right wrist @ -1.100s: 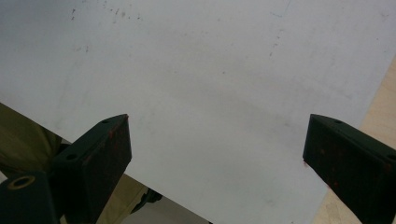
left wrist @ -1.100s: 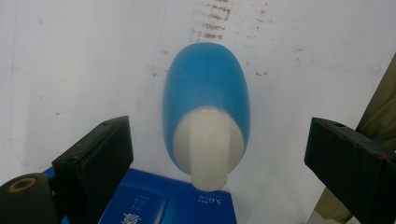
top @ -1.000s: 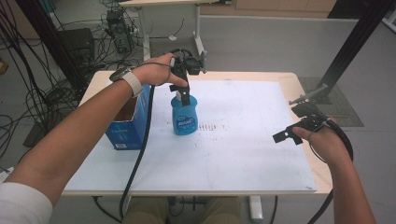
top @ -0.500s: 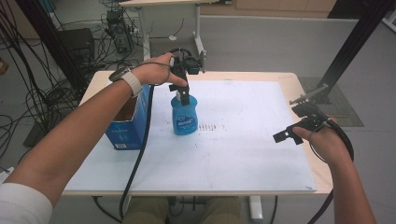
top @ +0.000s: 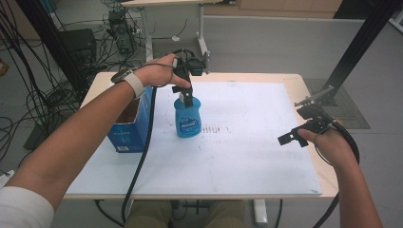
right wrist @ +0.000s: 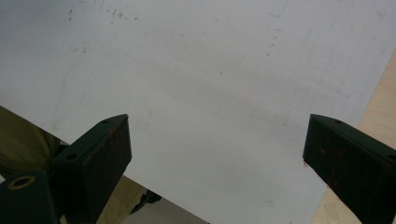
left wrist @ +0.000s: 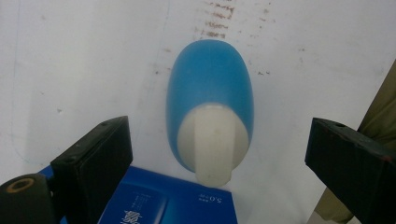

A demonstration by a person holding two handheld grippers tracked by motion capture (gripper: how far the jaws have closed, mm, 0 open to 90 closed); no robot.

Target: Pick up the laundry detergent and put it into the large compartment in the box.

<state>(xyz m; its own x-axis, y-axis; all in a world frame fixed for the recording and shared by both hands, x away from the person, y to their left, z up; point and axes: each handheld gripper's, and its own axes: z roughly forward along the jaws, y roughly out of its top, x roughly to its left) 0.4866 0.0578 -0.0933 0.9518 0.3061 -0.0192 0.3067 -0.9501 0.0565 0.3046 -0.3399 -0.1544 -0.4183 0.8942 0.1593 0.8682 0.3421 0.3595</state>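
Observation:
A blue bottle (top: 188, 118) with a white cap stands upright on the white sheet (top: 247, 147), left of centre. My left gripper (top: 187, 97) hangs just above the cap, pointing down. In the left gripper view I look straight down on the blue bottle (left wrist: 210, 88) and its white cap (left wrist: 214, 144). There the left gripper (left wrist: 219, 135) is open, with one jaw wide on each side of the cap and neither touching it. My right gripper (top: 299, 118) is held over the sheet's right edge. In its own view the right gripper (right wrist: 217, 130) is open with nothing between the jaws.
An open blue carton (top: 128, 126) stands just left of the bottle, under my left forearm; its top edge (left wrist: 163, 200) is in the left gripper view. Dark speckles (top: 214, 129) mark the sheet right of the bottle. A black post (top: 351, 52) rises at the far right.

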